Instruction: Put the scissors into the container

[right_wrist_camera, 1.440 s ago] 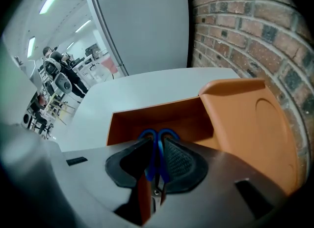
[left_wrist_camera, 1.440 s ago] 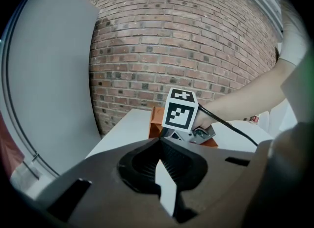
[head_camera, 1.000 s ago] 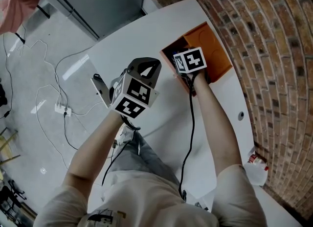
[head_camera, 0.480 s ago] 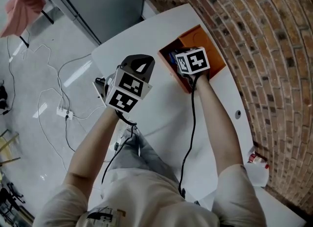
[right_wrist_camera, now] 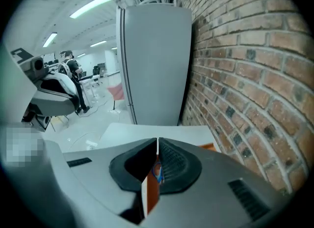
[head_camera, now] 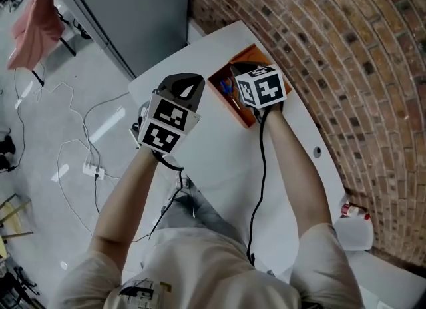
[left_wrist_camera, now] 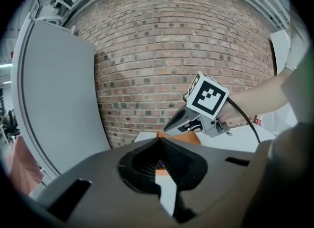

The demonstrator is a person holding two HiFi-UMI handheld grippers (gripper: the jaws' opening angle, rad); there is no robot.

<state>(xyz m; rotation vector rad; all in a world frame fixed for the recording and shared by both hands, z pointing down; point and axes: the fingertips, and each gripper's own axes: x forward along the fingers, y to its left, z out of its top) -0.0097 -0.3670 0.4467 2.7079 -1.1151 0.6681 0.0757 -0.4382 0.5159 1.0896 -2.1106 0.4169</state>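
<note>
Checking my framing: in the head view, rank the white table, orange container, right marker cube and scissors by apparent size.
White table
Orange container, partly hidden
Right marker cube, nearer the camera, so its rank against the container is unsure
Scissors, inside the container

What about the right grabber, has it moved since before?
Yes. The right gripper has lifted up out of the orange container, leaving the scissors inside. Its jaws have just been closing, with nothing between them.
</note>
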